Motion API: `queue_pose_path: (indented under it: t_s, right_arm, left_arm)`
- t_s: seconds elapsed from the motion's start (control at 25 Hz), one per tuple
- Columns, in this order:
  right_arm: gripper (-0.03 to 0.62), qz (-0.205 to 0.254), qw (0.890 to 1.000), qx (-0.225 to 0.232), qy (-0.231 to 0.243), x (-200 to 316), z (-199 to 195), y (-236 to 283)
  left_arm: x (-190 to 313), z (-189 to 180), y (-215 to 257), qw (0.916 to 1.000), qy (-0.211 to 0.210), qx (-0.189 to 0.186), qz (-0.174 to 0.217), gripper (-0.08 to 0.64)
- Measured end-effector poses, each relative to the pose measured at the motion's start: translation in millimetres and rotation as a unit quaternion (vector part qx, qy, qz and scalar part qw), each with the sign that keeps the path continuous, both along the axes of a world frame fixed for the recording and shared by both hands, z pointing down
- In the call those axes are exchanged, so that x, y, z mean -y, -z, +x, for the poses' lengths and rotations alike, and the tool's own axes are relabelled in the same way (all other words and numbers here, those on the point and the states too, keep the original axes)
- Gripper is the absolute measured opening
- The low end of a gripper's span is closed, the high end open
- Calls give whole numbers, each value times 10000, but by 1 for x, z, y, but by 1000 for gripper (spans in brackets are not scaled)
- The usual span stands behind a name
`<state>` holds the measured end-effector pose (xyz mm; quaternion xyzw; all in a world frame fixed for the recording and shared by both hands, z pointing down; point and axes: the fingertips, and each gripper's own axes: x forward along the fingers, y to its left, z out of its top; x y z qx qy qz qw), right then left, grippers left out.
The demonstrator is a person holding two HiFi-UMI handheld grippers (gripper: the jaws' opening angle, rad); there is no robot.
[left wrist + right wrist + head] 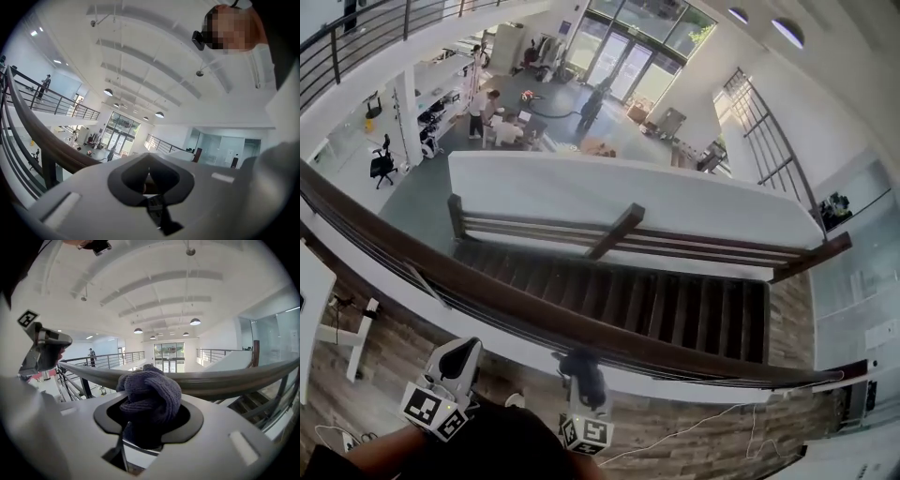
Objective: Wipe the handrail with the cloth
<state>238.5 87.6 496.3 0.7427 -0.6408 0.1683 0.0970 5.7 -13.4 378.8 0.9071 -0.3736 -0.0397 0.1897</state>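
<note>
Apparently at the start of a stroke: bringing the cloth (150, 397) onto the handrail (229, 380). Right gripper (149, 425) pinching the bunched blue-grey knit at lower centre of its own view, wad bulging above the jaws and overlapping the rail's near edge; touching or just short, impossible to tell. Same wad at lower centre of the head view, tight against the dark rail. Left gripper (461, 354) at lower left of that view, jaws pressed together on nothing, near the rail but apart from it. Probably best to press the wad onto the rail's top face firmly enough to flatten the knit, then draw along its length in one direction, following the curve rather than cutting across. Hold the pinch hard, given likely drag from wood on wool. Keep the bare jaw tips off the surface by leading with the bulge. Leave the left gripper clear of the path. Beware of losing the cloth over the far side, down onto the stairs (675, 309).
</note>
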Motion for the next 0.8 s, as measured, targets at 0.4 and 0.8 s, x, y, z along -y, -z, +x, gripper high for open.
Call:
queue_pose_path:
  t_s: [0.4,0.8]
  right_arm:
    - [178,1243,9871,-977,262,-3,-38,127]
    - [178,1565,9869,-374,95,-32,-21,101]
  left_arm:
    - [7,12,-3,9994,-293,35,198,0]
    - [-5,29,-4,9979,-586,59,254,0]
